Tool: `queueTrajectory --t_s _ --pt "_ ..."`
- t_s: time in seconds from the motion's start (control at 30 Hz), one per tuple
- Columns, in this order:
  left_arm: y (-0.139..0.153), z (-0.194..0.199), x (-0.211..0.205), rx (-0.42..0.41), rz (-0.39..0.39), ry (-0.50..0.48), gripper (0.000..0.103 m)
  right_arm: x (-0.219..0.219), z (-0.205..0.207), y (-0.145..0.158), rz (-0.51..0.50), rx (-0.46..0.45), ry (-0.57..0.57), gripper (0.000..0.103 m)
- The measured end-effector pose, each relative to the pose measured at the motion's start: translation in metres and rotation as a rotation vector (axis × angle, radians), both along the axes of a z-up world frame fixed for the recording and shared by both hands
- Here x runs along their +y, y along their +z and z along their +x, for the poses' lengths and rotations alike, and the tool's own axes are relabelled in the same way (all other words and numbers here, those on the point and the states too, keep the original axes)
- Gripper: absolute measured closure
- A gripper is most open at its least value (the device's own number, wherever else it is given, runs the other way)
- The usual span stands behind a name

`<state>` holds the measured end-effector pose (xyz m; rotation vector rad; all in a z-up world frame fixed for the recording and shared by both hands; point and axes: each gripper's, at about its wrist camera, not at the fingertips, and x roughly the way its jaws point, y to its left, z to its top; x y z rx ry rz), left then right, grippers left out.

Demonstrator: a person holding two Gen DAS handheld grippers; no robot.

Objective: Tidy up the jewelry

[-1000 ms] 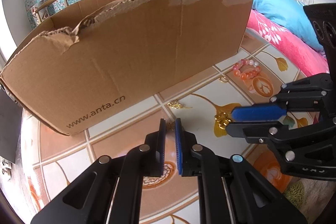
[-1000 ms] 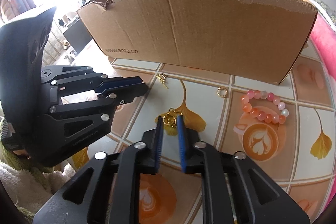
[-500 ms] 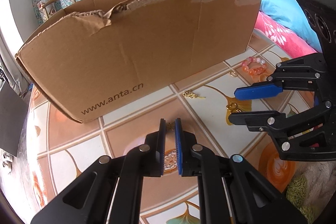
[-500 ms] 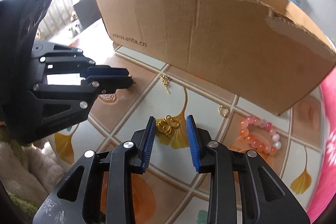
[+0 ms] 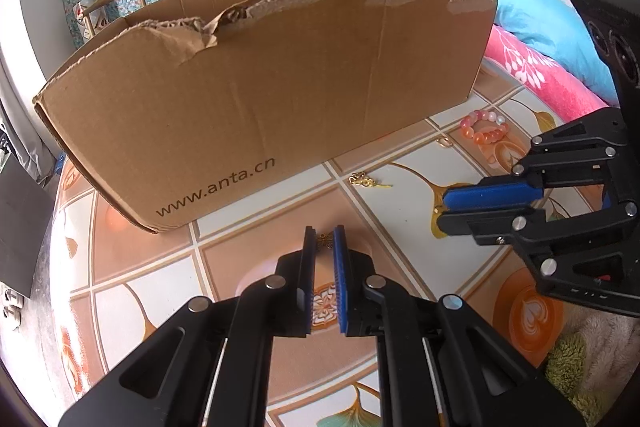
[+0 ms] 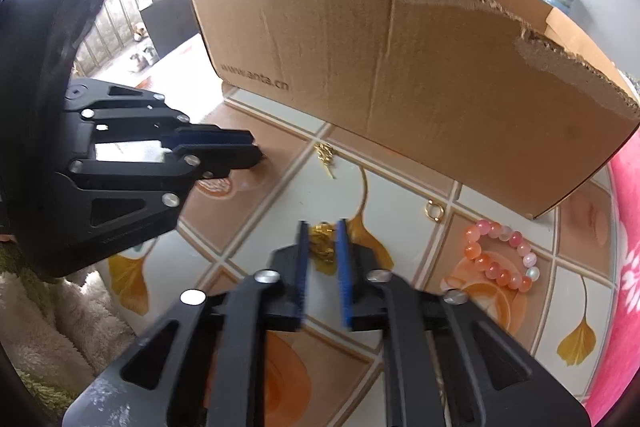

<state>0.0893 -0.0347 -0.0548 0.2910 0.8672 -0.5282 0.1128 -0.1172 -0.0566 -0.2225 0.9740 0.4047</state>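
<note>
currently left claw (image 5: 324,241) is nearly closed, pinching a small gold charm (image 5: 325,241) at its tips above the table (image 5: 160,267). right claw (image 6: 322,239) has a narrow gap, fingers straddling a gold chain cluster (image 6: 323,245) lying on the table; can't tell if the pads touch it. gold earring (image 6: 326,155) sits near the cardboard box (image 6: 400,67), gold ring (image 6: 435,211) and pink bead bracelet (image 6: 500,253) lie to the right, apart from both claws.
</note>
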Motion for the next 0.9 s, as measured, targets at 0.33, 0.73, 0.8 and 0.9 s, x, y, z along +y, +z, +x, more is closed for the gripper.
queueTrajectory --t_s 0.33,0.73,0.8,0.9 --pt "0.001 -0.001 0.001 -0.004 0.003 0.008 0.095 -0.01 0.0 0.005 0.038 0.039 -0.074 0.08" --pt "0.0 -0.001 0.0 -0.004 0.004 0.009 0.095 -0.001 0.007 -0.002 0.07 0.081 -0.162 0.075" --pt "0.001 -0.001 0.001 -0.003 0.003 0.009 0.095 0.006 0.005 -0.003 0.025 0.054 -0.154 0.077" --pt "0.0 -0.001 0.001 -0.003 0.002 0.01 0.095 0.01 0.002 -0.006 -0.001 0.031 -0.151 0.078"
